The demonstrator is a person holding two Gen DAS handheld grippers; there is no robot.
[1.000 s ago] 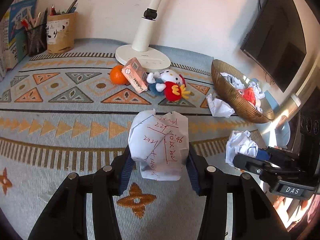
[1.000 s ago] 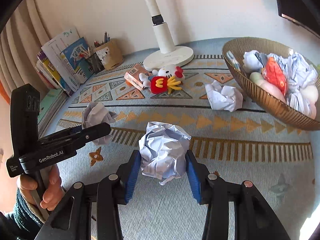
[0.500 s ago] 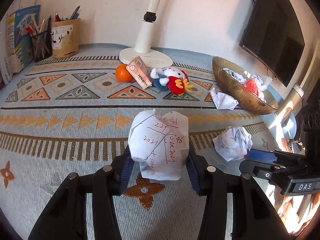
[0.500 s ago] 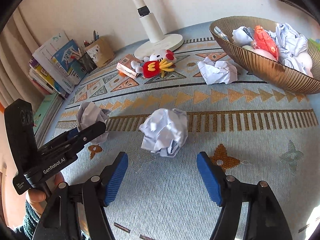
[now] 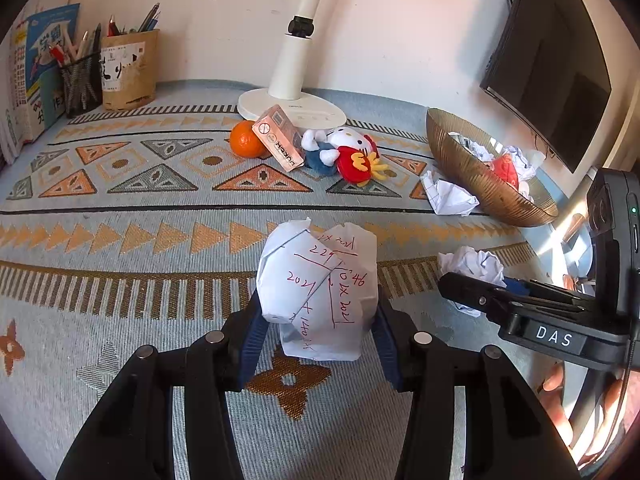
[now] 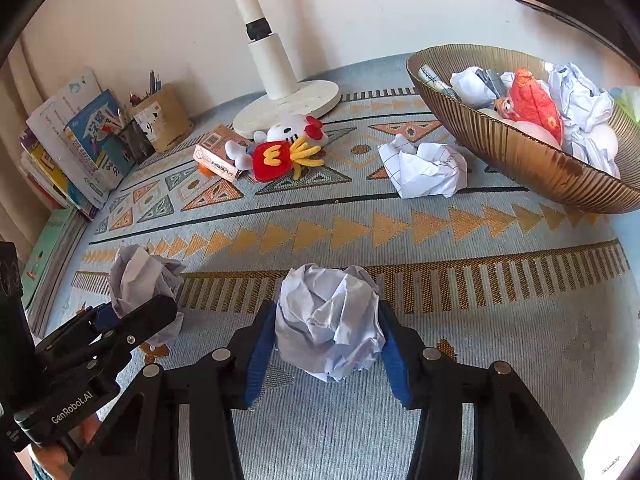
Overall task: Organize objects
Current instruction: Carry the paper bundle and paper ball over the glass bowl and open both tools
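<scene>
L gripper (image 5: 316,312): my pads pinch scribbled paper wad (image 5: 318,284). R gripper (image 6: 328,340): jaws closing on crumpled paper ball (image 6: 328,320) between fingers.

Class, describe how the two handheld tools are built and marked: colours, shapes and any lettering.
Both tools are black plastic, each with two angular fingers, silver rivets and ribbed blue pads. The left tool shows "GenRobot.AI" in white on its side in the right wrist view. The right tool bears a white "DAS" label and a small green light on its upright camera block.
</scene>
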